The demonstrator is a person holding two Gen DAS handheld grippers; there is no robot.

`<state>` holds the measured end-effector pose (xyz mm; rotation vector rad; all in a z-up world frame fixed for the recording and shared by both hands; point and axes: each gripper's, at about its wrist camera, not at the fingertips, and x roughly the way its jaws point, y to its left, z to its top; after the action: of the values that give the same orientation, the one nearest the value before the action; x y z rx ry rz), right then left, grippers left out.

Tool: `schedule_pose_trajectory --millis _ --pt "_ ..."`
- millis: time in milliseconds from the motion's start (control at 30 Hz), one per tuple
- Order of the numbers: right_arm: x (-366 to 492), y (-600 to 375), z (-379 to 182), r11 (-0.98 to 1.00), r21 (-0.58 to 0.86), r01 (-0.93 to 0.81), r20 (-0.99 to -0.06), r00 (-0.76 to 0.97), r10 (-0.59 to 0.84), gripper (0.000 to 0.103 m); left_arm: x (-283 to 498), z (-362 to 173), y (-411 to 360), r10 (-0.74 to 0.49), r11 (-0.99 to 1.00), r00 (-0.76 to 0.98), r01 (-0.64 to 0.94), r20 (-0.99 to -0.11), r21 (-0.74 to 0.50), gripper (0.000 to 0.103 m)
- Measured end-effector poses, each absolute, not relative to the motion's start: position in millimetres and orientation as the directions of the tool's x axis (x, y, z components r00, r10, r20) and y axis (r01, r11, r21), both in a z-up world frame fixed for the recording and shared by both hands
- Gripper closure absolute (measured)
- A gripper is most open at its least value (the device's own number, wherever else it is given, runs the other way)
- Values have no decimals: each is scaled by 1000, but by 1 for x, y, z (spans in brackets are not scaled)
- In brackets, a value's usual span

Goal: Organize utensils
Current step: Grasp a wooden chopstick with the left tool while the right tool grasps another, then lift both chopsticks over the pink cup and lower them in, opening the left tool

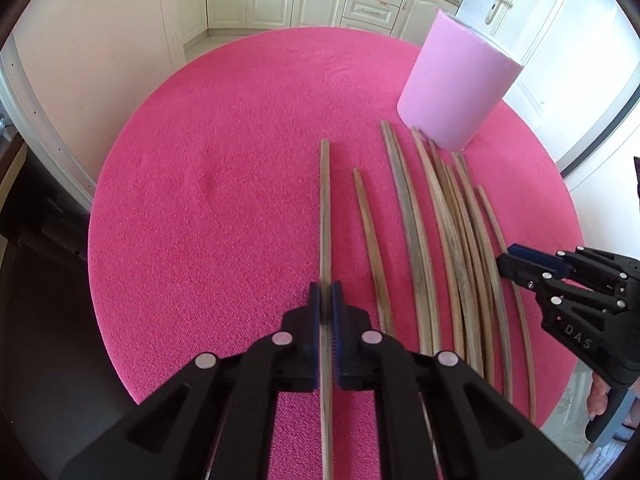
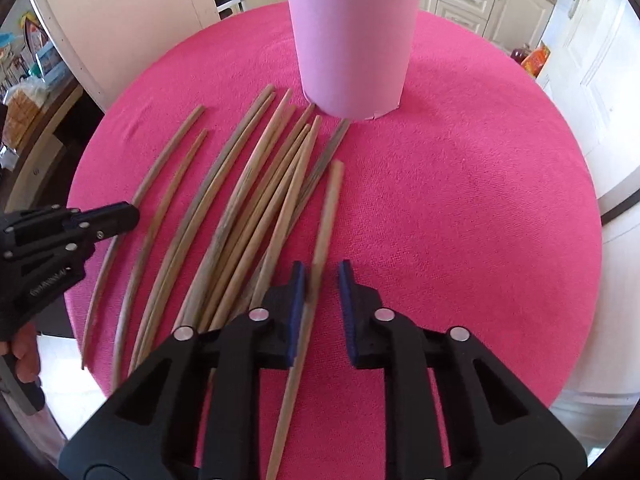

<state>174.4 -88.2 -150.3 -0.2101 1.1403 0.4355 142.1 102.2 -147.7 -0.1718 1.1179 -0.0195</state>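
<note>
Your round pink table (image 1: 224, 184) is bare across its left half and far edge; the pink cylinder (image 2: 352, 36) stands near the far right edge; the loose chopsticks (image 2: 240, 200) run off the near edge, ends cut off; your left gripper (image 1: 326, 300) clamps one chopstick (image 1: 325, 200); your right gripper (image 2: 322, 280) is part-open, a blurred chopstick (image 2: 326, 216) against its left pad.

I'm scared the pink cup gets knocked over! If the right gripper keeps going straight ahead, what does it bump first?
Probably the pink cup. The right gripper points along the chopstick between its fingers, roughly toward it over bare tablecloth; height is hard to judge.
</note>
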Motion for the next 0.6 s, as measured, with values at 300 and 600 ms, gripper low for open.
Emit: schedule_pose_trajectory --millis 300,600 --pt "166 -118 -120 882 183 -434 -823 423 379 98 131 -104 87 -160 981 601 5 -783 -196 97" --pt "165 -143 -35 846 252 -470 -536 660 526 98 147 -43 60 -236 961 865 141 -444 -237 97"
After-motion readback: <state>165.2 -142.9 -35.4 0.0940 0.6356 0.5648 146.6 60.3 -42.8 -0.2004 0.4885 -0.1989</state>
